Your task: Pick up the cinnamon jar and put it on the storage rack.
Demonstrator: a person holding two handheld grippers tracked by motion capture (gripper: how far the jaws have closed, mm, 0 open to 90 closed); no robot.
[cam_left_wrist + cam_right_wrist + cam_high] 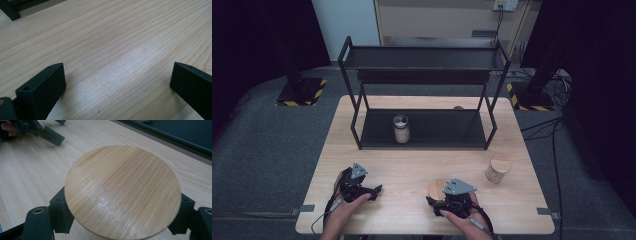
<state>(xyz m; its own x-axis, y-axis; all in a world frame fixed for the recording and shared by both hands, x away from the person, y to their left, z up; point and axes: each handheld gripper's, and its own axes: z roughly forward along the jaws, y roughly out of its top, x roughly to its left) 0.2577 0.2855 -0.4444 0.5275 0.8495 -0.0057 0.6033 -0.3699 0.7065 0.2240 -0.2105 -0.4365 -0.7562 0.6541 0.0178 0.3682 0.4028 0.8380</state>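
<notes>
Right gripper view, nearest item: jar (122,192) with round bamboo lid, standing upright between the jaws of the right gripper (122,220); one pad presses the jar wall under each side of the lid rim, so the grip reads as closed on the jar, lid face up toward the camera. High view, same item: the jar (437,189) sits at the near edge of the table (412,165), just ahead of the right gripper (451,199), the hand behind it; axis vertical, so any lift would go straight up. Left gripper (362,189), same near row, well apart to the left: jaws wide, nothing between them, bare wood under them in the left gripper view. Middle distance, right: second jar (497,169), bamboo lid, upright, free. Far: black rack (424,80) with two shelves; on its lower shelf a third jar (401,128), metal lid, upright. Judgement: the right hand is the nearer and already gripping; the lower shelf lies ahead and slightly left of it.
</notes>
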